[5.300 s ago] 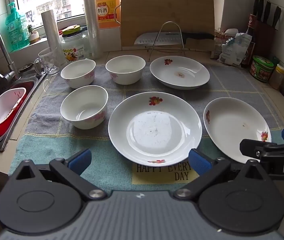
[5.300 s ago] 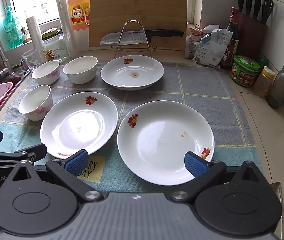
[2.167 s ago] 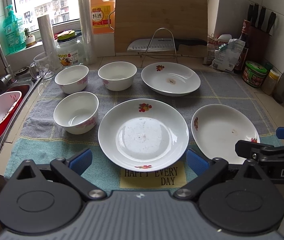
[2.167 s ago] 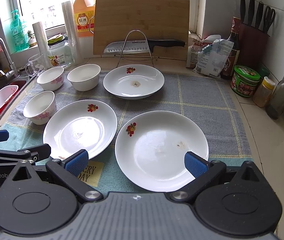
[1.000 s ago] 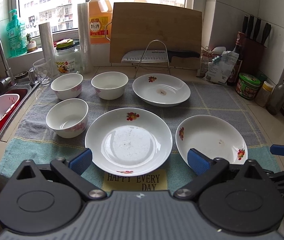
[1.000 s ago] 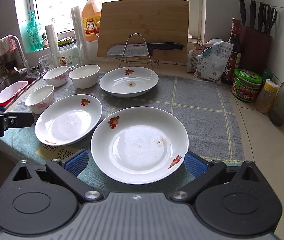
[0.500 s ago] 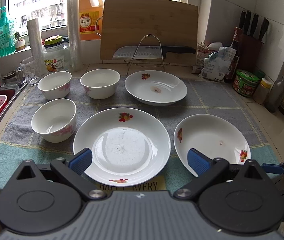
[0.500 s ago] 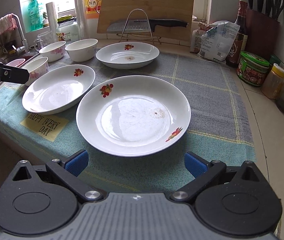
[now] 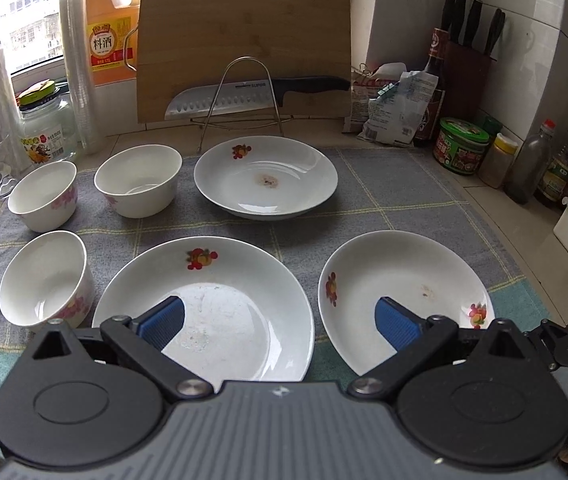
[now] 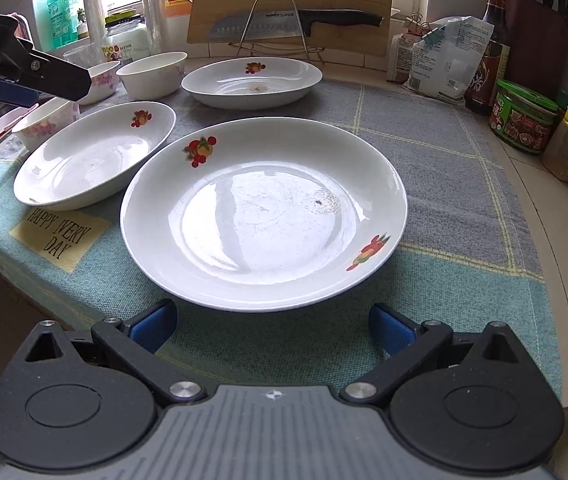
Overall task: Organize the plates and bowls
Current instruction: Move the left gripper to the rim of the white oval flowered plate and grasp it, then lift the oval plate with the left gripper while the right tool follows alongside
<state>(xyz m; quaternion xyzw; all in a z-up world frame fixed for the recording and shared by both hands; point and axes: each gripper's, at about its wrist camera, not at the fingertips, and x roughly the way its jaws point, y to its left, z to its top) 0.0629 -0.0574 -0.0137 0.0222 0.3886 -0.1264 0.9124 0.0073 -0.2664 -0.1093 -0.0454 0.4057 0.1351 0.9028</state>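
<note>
Three white plates with fruit prints and three white bowls stand on a grey-green mat. In the left wrist view the near-left plate (image 9: 223, 280) lies under my open left gripper (image 9: 279, 316), with the near-right plate (image 9: 404, 276) beside it and the far plate (image 9: 265, 178) behind. The bowls (image 9: 41, 280), (image 9: 42, 194), (image 9: 138, 184) cluster at the left. My right gripper (image 10: 271, 324) hangs open and low, just short of the front rim of the near-right plate (image 10: 263, 212). The left gripper (image 10: 43, 80) shows at upper left, above the near-left plate (image 10: 91, 156). Neither gripper holds anything.
A knife (image 9: 255, 94) rests on a wire rack before a cutting board (image 9: 243, 44). Jars and bottles (image 9: 464, 146) line the right side, with a knife block (image 9: 470, 60) in the corner. A glass jar (image 9: 43, 132) and oil jug stand at back left. The counter's front edge (image 10: 23, 280) is close.
Both grippers have moved forward toward the plates. The right one has dropped low toward the near-right plate's front rim; the left one now reaches over the near-left plate. Both stay open.
</note>
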